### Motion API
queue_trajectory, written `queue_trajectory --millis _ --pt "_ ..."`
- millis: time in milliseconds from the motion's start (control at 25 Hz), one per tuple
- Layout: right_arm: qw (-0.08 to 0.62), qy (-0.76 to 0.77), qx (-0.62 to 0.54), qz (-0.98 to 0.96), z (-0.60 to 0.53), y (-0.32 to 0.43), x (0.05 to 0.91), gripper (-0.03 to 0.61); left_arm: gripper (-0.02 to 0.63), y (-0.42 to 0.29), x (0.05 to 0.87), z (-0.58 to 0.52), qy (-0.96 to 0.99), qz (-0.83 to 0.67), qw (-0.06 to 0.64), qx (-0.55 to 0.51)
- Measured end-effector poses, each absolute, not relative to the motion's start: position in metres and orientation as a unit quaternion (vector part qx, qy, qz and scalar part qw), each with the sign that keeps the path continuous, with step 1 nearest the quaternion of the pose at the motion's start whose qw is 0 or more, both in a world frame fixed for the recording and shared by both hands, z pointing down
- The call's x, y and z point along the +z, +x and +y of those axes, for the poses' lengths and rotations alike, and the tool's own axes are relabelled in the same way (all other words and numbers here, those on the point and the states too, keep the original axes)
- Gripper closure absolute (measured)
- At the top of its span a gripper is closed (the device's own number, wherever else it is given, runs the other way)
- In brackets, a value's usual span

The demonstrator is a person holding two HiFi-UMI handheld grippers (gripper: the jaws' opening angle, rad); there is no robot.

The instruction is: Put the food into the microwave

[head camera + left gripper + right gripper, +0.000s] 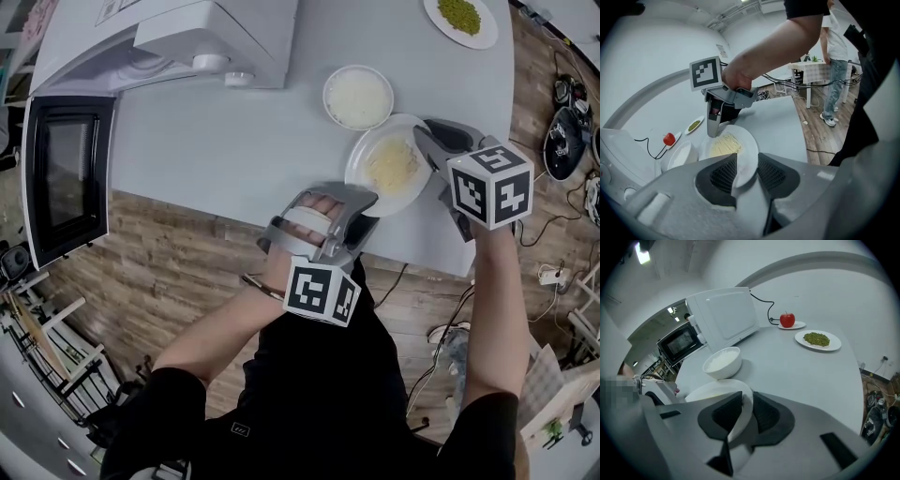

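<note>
- Far left: the microwave (202, 37) sits at the table's far-left corner with its door (66, 173) swung wide open past the left edge. It's a long carry across, and I'd say a careless swing-in could clip that door.
- The left gripper (361, 202) is clamped on the near-left rim of the plate (356, 173). Its own view shows only a thin lip of rim squeezed between the pads, a shallow bite that could slide off if the plate twists.
- The bowl of rice (357, 97) stands just beyond the plate. Any push toward the far edge risks knocking it.
- The food (394, 164), pale shredded strands, lies heaped on the plate near the table's front edge, right of middle. It looks loose, so a tilt would likely send it sliding.
- The right gripper (427, 141) has its jaws closed on the plate's right rim. If one gripper rises faster than the other, or the two pull apart, I judge the plate could drop.
- Hard to read: the microwave's cavity is almost hidden from above, so I can't tell how much room is inside.
- I can't tell either whether the plate rests on the table or is already lifted, since the left gripper covers its near rim.
</note>
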State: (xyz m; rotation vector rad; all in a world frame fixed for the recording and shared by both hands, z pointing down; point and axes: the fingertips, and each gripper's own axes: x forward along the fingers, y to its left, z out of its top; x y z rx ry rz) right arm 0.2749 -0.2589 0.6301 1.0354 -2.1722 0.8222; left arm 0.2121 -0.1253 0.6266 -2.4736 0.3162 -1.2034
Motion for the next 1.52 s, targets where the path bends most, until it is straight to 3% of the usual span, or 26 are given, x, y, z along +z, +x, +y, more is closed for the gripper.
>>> queue_trajectory --millis 160,320,960,1520 --pt "0.290 0.388 0.326 -0.812 -0.260 0.275 0.629 0.499 0.477 0.214 0.626 -0.123 -0.877 0.109 0.195 -0.426" --pt "0.291 0.401 0.305 -0.813 -0.266 0.269 0.629 0.494 0.541 0.218 0.629 -0.117 -0.867 0.094 0.234 -0.430" --pt "0.238 0.403 0.359 -0.807 -0.247 0.284 0.621 0.509 0.556 0.213 0.627 -0.107 -0.839 0.063 0.311 -0.442" --pt "0.184 0.421 0.350 -0.817 -0.234 0.297 0.554 0.509 0.560 0.220 0.560 -0.099 -0.823 0.066 0.347 -0.445"
